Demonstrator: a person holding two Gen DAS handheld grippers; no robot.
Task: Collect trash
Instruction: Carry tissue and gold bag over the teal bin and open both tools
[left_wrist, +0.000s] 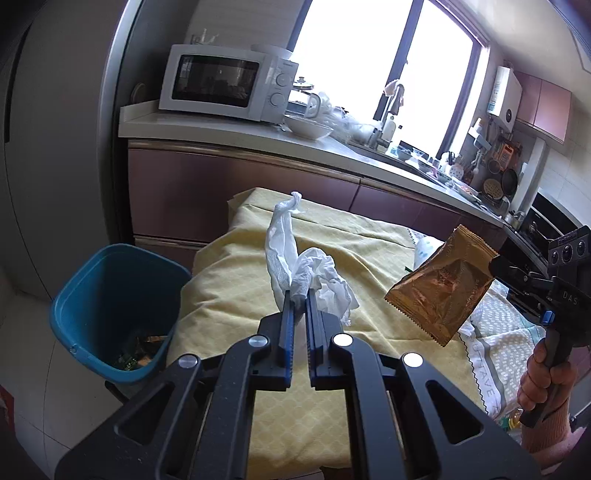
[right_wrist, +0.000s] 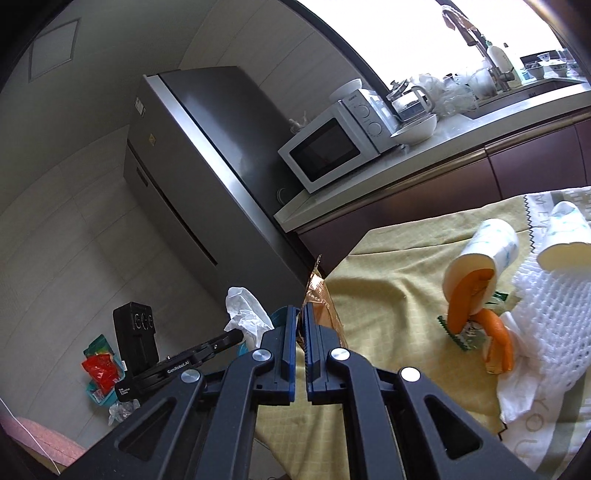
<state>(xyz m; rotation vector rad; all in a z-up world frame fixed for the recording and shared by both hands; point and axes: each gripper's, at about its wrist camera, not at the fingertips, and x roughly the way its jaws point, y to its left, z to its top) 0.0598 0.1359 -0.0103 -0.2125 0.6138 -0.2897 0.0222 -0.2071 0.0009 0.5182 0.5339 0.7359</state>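
The left gripper (left_wrist: 300, 295) is seen low in the centre of the left wrist view, its jaws clamped on a crumpled white tissue (left_wrist: 314, 273). The right gripper (right_wrist: 301, 321) is closed on the edge of a brown wrapper (right_wrist: 321, 302). At the lower right of the left wrist view, its handle is gripped by a hand (left_wrist: 543, 380), a pink sleeve (left_wrist: 550, 432) below it.

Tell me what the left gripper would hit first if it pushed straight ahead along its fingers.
Likely the yellow patterned tablecloth, past the crumpled white tissue that the left gripper holds; depth is unclear. The blue plastic bin sits off to the left.
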